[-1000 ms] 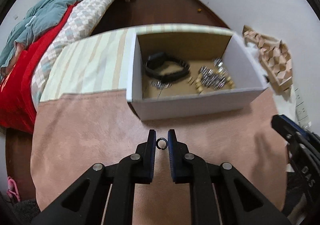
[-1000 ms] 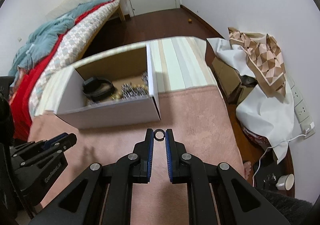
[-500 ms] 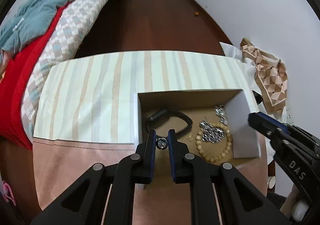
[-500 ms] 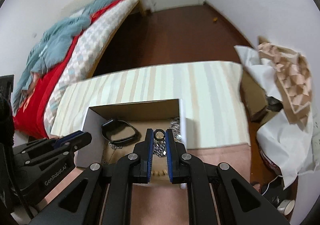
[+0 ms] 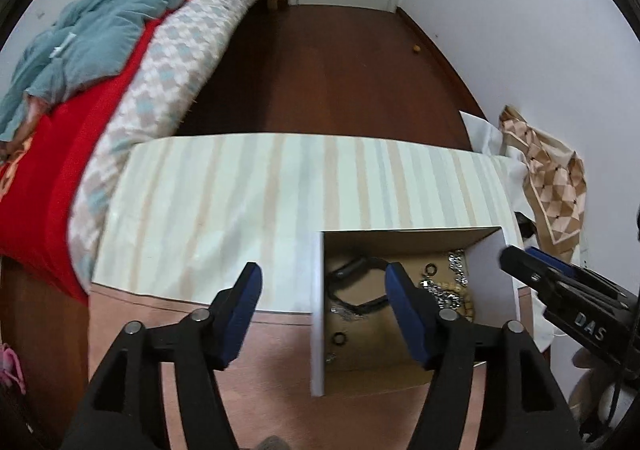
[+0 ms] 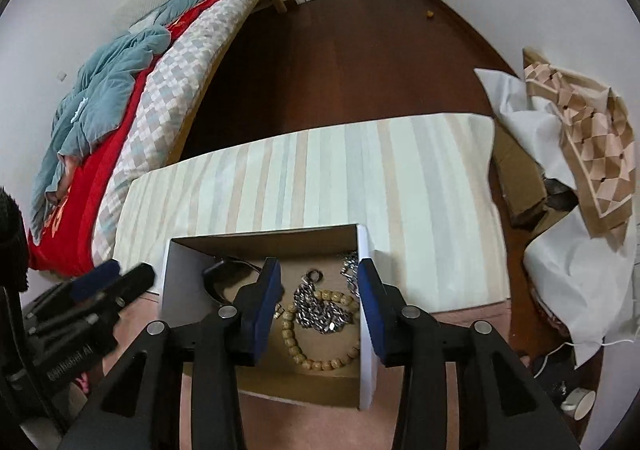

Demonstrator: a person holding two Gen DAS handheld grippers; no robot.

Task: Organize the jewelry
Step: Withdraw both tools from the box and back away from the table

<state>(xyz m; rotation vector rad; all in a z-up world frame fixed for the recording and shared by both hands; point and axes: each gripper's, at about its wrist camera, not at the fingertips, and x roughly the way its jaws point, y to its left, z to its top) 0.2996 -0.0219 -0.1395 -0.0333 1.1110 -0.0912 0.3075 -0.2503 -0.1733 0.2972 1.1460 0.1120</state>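
Observation:
A white cardboard box [image 5: 317, 314] [image 6: 367, 314] stands on the pink cloth and holds jewelry: a black band [image 5: 352, 270] [image 6: 218, 274], a silver chain [image 6: 320, 310], a beaded bracelet [image 6: 296, 346] and small dark rings [image 5: 339, 339] [image 5: 431, 268] [image 6: 314, 275]. My left gripper [image 5: 322, 286] is open and empty, above the box's left wall. My right gripper [image 6: 319, 284] is open and empty, above the box's inside. The right gripper also shows at the right of the left wrist view [image 5: 560, 286].
A striped pad [image 5: 280, 186] [image 6: 340, 170] lies beyond the box. A bed with red and teal covers [image 5: 80, 70] stands at the left. Brown floor [image 5: 340, 70] lies beyond. Patterned cloth and white sheets [image 6: 580, 154] pile up at the right.
Both grippers have opened and the small rings they held now lie in the box. Both grippers rose and moved forward over the box.

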